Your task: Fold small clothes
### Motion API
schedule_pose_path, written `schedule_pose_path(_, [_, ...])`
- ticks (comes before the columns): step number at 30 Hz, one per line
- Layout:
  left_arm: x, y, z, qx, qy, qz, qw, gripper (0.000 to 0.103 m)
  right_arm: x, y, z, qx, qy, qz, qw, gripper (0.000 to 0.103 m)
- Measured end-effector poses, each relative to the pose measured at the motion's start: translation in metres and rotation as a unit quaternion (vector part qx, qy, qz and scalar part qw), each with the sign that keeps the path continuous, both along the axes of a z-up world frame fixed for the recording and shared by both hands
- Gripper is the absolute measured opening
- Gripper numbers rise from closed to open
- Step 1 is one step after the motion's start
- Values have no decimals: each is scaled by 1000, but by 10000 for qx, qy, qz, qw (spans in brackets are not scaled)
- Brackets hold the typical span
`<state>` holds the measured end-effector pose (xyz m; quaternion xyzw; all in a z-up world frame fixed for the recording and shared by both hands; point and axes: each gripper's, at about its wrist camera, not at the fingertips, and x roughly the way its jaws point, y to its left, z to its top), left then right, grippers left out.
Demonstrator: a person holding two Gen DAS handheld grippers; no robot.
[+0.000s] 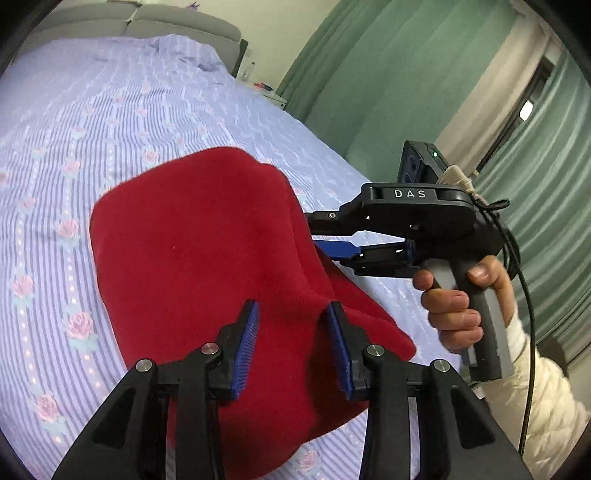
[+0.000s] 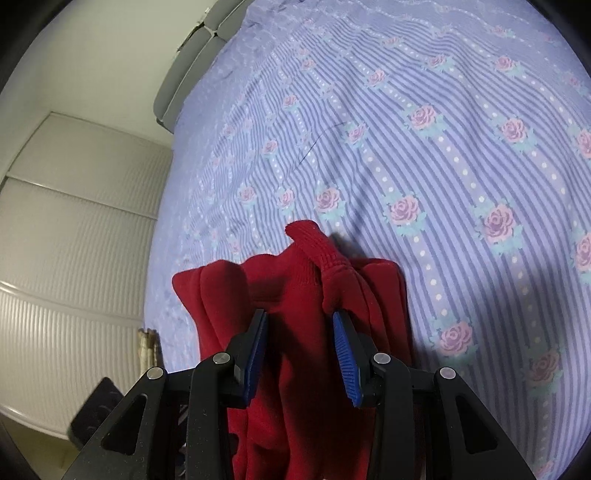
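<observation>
A small red fleece garment lies bunched and partly folded on the bed. My left gripper hovers over its near part with jaws apart; the cloth lies between and under the blue pads, not pinched. My right gripper reaches in from the right in the left wrist view, its fingers at the garment's right edge, tips hidden by cloth. In the right wrist view the right gripper has its jaws apart around a thick bundle of the red garment, with a ribbed cuff sticking up ahead.
The bed has a purple striped sheet with pink roses. A grey headboard is at the far end. Green curtains hang to the right. A white ribbed wardrobe stands beside the bed.
</observation>
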<state>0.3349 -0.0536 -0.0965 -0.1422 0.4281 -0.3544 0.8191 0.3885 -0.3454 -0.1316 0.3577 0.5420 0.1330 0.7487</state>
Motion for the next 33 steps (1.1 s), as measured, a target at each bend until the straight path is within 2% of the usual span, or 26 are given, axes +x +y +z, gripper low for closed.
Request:
schedule_pose_path(3, [-11, 0, 1, 53, -71, 12, 10000, 37, 1, 1, -2, -13, 21, -96, 10000, 35])
schedule_pose_path(5, [-15, -1, 4, 137, -155, 10, 9998, 37, -2, 4, 1, -206, -107, -62, 9997, 23])
schedule_pose_path(7, [-16, -4, 6, 158, -154, -5, 9998, 37, -8, 18, 16, -808, -366, 146, 9959, 15])
schedule_pose_path(9, [-19, -7, 10, 111, -143, -60, 9998, 37, -15, 26, 33, -1153, -704, 273, 9905, 9])
schedule_pose_path(13, [-14, -13, 10, 67, -82, 7, 9999, 38, -24, 37, 62, -1463, -1520, 512, 9762, 8])
schedule_pose_path(16, [-2, -23, 9, -31, 131, 20, 9999, 38, -14, 34, 59, -1524, -1444, 497, 9764, 8])
schedule_pose_path(18, [0, -34, 8, 170, 143, -70, 9997, 42, -10, 32, 55, -1648, -1482, 366, 9744, 6])
schedule_pose_path(20, [-3, -41, 8, 330, 17, -52, 9994, 46, -13, 25, 52, -1989, -1509, 101, 9683, 3])
schedule_pose_path(21, [-6, -45, 9, 404, -89, -55, 9991, 47, -12, 18, 46, -2225, -1379, -80, 9651, 3])
schedule_pose_path(24, [-4, -45, 8, 377, -145, -71, 9992, 47, -16, 13, 40, -2334, -1225, -125, 9646, 4])
schedule_pose_path(25, [-3, -44, 8, 338, -142, -81, 9993, 47, -22, 14, 44, -2214, -1308, -60, 9664, 10])
schedule_pose_path(26, [-2, -42, 7, 286, -131, -90, 9995, 47, -26, 18, 48, -2056, -1410, 126, 9683, 29])
schedule_pose_path(28, [-4, -40, 6, 254, -142, -114, 9995, 47, -33, 35, 58, -1886, -1592, 631, 9670, 54])
schedule_pose_path(31, [-5, -40, 6, 339, -260, -197, 9989, 47, -32, 71, 67, -2178, -1801, 1188, 9519, 55])
schedule_pose_path(33, [-7, -41, 6, 389, -305, -239, 9985, 47, -21, 84, 61, -2378, -1664, 1324, 9478, 55])
